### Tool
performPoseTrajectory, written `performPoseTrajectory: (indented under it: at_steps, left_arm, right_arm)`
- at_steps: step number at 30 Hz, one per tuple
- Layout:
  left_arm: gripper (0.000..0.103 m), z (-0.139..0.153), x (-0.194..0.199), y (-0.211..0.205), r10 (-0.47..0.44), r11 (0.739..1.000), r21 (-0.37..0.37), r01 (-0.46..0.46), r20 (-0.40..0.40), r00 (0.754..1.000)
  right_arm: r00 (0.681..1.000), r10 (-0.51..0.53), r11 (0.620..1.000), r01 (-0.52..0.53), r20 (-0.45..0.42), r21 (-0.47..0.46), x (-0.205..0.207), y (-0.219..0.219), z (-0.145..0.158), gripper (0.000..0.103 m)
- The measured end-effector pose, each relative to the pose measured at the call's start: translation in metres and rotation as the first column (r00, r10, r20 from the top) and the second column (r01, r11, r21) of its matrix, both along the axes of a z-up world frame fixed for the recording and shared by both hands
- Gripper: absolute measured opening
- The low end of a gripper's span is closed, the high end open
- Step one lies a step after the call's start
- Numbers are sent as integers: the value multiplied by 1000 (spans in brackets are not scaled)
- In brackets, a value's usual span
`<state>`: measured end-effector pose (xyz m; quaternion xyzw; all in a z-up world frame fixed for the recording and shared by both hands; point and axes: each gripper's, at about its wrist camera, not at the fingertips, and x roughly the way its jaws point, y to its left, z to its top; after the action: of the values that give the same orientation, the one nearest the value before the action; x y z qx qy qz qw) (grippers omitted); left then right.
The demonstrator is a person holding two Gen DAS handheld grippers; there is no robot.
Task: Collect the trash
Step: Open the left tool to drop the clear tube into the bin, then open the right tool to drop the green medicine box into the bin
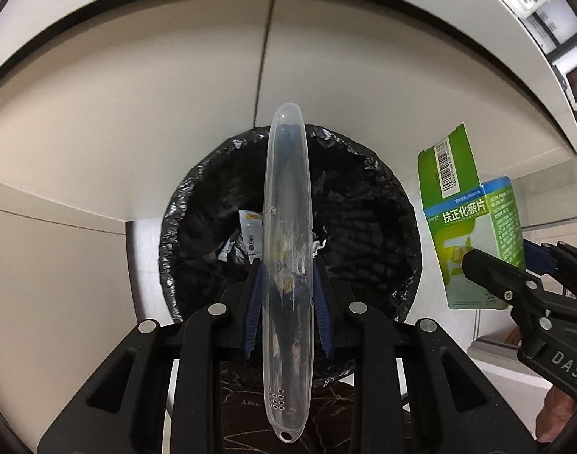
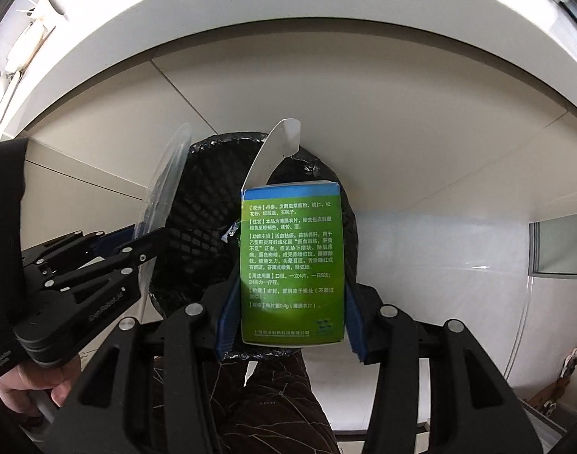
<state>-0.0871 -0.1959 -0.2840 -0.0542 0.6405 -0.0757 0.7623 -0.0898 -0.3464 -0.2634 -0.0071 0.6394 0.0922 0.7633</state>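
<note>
- Left gripper (image 1: 287, 283) is clamped on a clear lid (image 1: 287, 265), held edge-up right in front of the bin (image 1: 364, 208).
- Right gripper (image 2: 292, 295) pinches a green box (image 2: 293, 265), also facing the bin; looks like either could drop first.

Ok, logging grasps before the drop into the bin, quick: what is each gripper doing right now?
Left gripper: closed on the clear plastic case.
Right gripper: closed on the green medicine box, top flap open.

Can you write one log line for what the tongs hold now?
left tongs: clear lid | right tongs: green box | both over black bin
</note>
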Motion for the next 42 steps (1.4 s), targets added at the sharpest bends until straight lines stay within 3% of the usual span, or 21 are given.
performPoseTrajectory:
  at_steps: [8,12,19,21,24,35,42]
  left_arm:
    - [30,7,2,-5,-33,999,-3,34,32,999]
    - [52,17,3,0,-17,1000,8,16,60,998]
    - [75,32,0,16,35,999,11,-36,103,994]
    - [89,36,-2,22,54,998,12,-55,108,993]
    - [95,40,-6,34,78,997,16,-81,117,990]
    - [97,35,-18,69,155,986,56,-160,86,984]
    - [96,34,-21,84,156,985,59,-160,77,985]
  right_arm:
    - [1000,-21,1000,21,-12,-3,6,5,-6,44]
    - [1000,-25,1000,25,-11,-1,10,11,-5,45]
    - [1000,-4,1000,4,-9,-12,11,19,-4,45]
    - [1000,-3,1000,2,-12,-7,13,19,-6,45]
    - [1000,5,1000,-5,-11,-5,15,24,-8,45]
    - [998,59,998,-59,-23,-10,19,49,-13,45]
    - [996,88,996,-89,-33,-17,22,61,-14,46]
